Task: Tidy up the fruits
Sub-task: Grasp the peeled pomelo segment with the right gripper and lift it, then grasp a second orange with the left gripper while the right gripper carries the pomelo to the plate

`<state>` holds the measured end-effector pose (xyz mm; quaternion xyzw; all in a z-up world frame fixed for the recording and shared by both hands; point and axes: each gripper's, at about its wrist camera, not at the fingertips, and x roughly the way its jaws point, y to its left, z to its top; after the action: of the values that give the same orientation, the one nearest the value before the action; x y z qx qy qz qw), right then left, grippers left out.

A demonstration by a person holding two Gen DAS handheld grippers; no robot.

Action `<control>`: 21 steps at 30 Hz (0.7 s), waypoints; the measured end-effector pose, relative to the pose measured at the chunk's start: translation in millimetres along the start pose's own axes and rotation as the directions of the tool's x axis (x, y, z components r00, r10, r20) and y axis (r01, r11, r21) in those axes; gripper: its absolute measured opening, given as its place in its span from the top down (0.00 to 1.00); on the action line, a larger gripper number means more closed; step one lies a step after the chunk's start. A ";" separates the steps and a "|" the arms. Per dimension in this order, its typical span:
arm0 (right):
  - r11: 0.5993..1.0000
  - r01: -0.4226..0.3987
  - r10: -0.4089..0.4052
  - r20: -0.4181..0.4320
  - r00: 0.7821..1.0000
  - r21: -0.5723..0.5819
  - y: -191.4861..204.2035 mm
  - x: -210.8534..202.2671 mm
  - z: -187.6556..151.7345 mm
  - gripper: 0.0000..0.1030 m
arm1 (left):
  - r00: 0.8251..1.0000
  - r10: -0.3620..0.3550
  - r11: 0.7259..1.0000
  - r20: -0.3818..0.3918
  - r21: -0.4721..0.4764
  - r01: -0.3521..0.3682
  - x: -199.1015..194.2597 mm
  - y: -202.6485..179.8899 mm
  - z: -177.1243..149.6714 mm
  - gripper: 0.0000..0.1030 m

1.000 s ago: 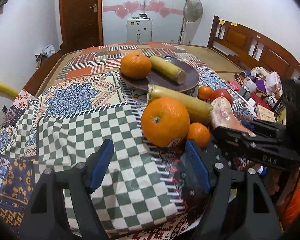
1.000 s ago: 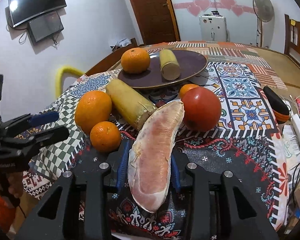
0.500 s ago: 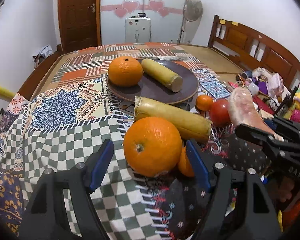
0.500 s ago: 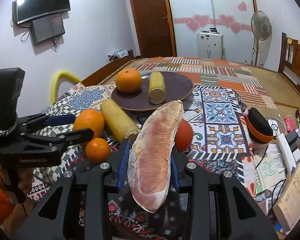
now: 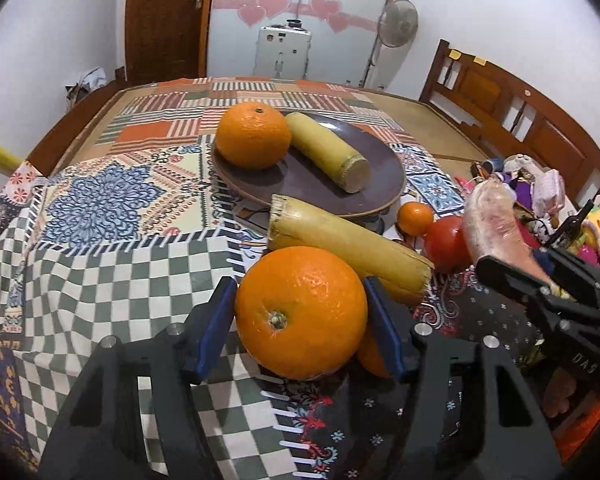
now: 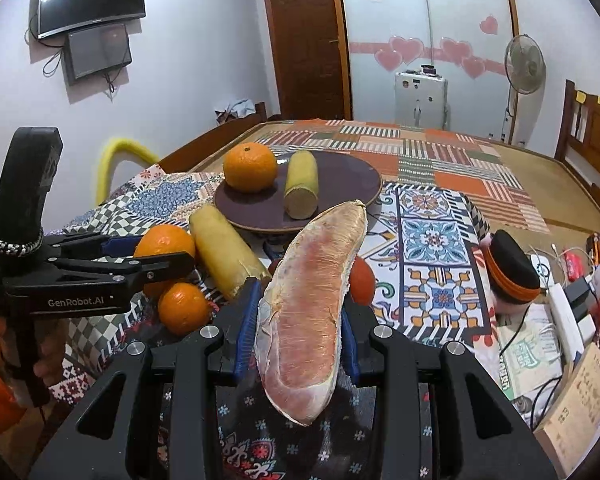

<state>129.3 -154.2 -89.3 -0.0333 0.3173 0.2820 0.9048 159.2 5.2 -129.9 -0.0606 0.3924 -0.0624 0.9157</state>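
Patterned tablecloth [image 5: 100, 208] bears a brown plate [image 5: 312, 184] holding an orange and a yellow stalk piece. Left gripper [image 5: 300, 320] brackets the large orange [image 5: 300, 312] near the table edge, its jaws just closing in, pads at the peel. Right gripper [image 6: 300, 320] is clamped on the pomelo segment [image 6: 312, 304]. Only the right wrist view shows the small orange [image 6: 184, 308] whole; only the left shows the tomato [image 5: 446, 244] whole.

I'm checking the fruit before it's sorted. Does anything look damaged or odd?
Yes: the pomelo wedge in the right gripper is peeled, its pink flesh bare. The oranges and tomato look whole.
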 end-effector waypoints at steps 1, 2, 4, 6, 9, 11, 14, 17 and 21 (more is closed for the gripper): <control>1.000 0.002 -0.002 0.004 1.000 -0.002 -0.2 -0.2 1.3 0.68 | 1.000 0.017 1.000 0.007 0.006 -0.017 -1.7 -0.3 0.0 0.39; 1.000 0.005 -0.005 0.009 1.000 -0.005 -0.5 -0.3 2.8 0.68 | 1.000 0.025 1.000 0.013 0.007 -0.025 -3.8 1.9 -0.3 0.39; 1.000 0.009 -0.009 0.014 1.000 -0.010 -1.7 -0.1 5.5 0.68 | 0.999 0.028 1.000 0.028 0.006 -0.028 -8.7 4.6 0.7 0.39; 1.000 0.015 -0.015 0.018 1.000 -0.018 -2.4 0.1 8.7 0.68 | 0.998 0.018 1.000 0.052 -0.002 -0.018 -17.5 8.2 3.8 0.39; 0.999 0.025 -0.024 0.029 0.999 -0.033 -3.1 -1.6 15.2 0.68 | 0.996 0.024 1.000 0.081 0.000 -0.024 -27.3 9.4 10.8 0.39; 0.999 0.031 -0.029 0.037 0.999 -0.041 -4.3 -3.1 19.2 0.68 | 0.994 0.031 0.999 0.101 0.006 -0.032 -32.0 8.7 17.1 0.39; 0.998 0.043 -0.040 0.054 0.998 -0.050 -6.8 -5.5 27.3 0.68 | 0.991 0.028 1.000 0.128 0.010 -0.029 -38.0 7.2 27.9 0.39; 0.997 0.050 -0.046 0.071 0.996 -0.060 -7.2 -6.9 36.1 0.68 | 0.990 0.019 1.000 0.142 0.016 -0.022 -39.3 3.7 37.5 0.39; 0.994 0.069 -0.062 0.089 0.994 -0.080 -8.3 -3.7 48.8 0.68 | 0.987 0.016 0.999 0.158 0.025 -0.020 -38.5 -2.6 49.1 0.39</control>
<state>158.4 -151.3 -49.2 -0.0689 0.2648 0.2662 0.9243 168.3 11.9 -68.5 -0.0497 0.3183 -0.0542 0.9451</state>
